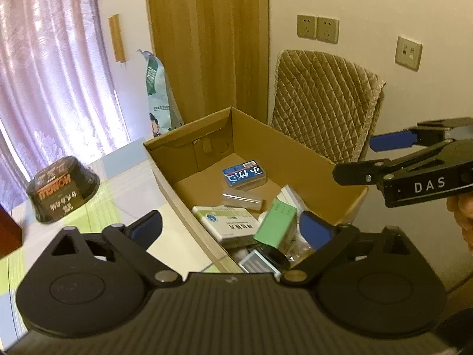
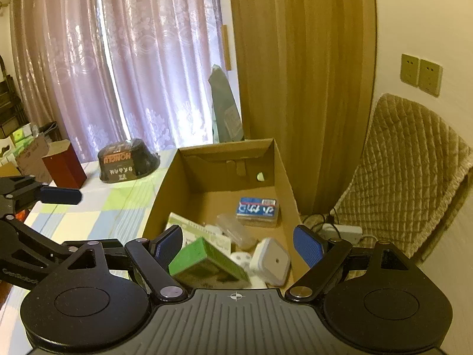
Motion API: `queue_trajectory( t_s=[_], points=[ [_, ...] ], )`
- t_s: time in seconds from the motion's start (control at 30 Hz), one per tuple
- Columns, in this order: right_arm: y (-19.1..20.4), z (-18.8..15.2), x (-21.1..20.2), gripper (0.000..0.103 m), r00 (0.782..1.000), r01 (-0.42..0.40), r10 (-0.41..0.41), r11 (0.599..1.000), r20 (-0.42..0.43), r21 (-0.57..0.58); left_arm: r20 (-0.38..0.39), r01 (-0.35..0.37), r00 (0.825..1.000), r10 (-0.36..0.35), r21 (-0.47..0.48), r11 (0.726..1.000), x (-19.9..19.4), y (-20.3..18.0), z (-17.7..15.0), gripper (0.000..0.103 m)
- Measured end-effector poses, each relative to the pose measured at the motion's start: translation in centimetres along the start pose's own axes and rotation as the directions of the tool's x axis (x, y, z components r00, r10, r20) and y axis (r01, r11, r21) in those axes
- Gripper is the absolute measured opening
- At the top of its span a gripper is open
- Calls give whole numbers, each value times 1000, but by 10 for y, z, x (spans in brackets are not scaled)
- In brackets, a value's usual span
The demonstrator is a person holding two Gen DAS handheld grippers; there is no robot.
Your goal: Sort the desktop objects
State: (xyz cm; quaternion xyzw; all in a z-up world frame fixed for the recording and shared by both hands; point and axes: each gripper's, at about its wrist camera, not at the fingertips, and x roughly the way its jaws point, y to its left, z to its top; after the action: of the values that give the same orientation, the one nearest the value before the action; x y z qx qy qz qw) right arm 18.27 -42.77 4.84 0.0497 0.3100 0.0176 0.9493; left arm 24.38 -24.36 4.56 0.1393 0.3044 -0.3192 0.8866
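In the left wrist view, a black bowl (image 1: 63, 189) is seen upside down at the left on the checked table (image 1: 124, 207). The left gripper (image 1: 230, 230) is held spread wide and empty at the bottom centre, over the near end of the cardboard box (image 1: 295, 148). In the box lie a blue card pack (image 1: 244, 174), a clear case (image 1: 242, 200), a white carton (image 1: 226, 222) and a green box (image 1: 276, 227), tilted on the pile. At the right edge the right gripper (image 1: 354, 159) is seen, its fingers apart and nothing between them.

In the right wrist view, a red box (image 2: 63, 167) stands at the left beside the bowl (image 2: 127, 159). A white adapter (image 2: 270, 261) lies right of the green box (image 2: 207, 266).
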Motion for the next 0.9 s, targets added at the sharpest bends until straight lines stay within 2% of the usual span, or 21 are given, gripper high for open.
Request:
queue_trajectory(
  t_s=[0.23,0.4,0.6,0.9],
  points=[
    [4,-14,-34,85,1000,9,-9,1000,-7,-4,-11,-32,999,31,-55,998,-27,-22,-23,102],
    [14,-19,-60,85,1000,22,-22,999,-3,-34,-4,-69,998,69,-130,989,-51,-36,-36,102],
    [24,-27,-87,85,1000,29,-29,997,0,-65,-5,-107,994,108,-158,982,-76,-53,-45,102],
    [25,-52,-114,85,998,47,-47,999,-29,-11,-20,-120,993,118,-211,970,-113,-74,-56,102]
  ],
)
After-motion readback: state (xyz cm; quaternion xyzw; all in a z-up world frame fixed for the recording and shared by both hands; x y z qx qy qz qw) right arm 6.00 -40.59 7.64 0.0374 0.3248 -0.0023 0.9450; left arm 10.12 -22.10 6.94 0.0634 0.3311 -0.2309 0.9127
